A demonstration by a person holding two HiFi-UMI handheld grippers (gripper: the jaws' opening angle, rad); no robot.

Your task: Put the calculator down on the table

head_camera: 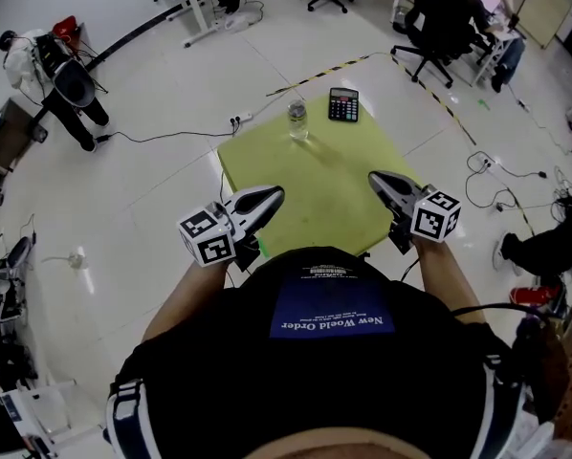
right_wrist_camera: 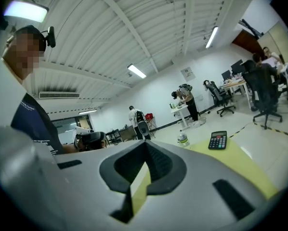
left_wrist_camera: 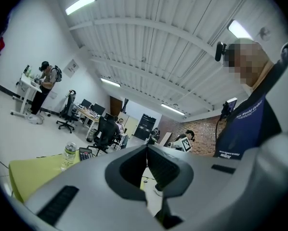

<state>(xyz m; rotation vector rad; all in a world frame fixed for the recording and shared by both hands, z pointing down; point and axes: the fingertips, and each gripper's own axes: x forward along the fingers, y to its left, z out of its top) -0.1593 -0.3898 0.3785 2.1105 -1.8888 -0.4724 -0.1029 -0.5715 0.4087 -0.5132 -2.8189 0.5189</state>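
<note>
Both the left tongs (head_camera: 272, 196) and right tongs (head_camera: 376, 179) are pinched closed, empty (over the near edge); the calculator (head_camera: 343, 104) lies on the green table (head_camera: 315, 194), near a water bottle (head_camera: 297, 120).

Two in play: left gripper (head_camera: 275, 195) and right gripper (head_camera: 375, 178). One table (head_camera: 315, 194) under them. Out ahead of the tips, one calculator (head_camera: 343, 104), one bottle (head_camera: 297, 120) near it.
</note>
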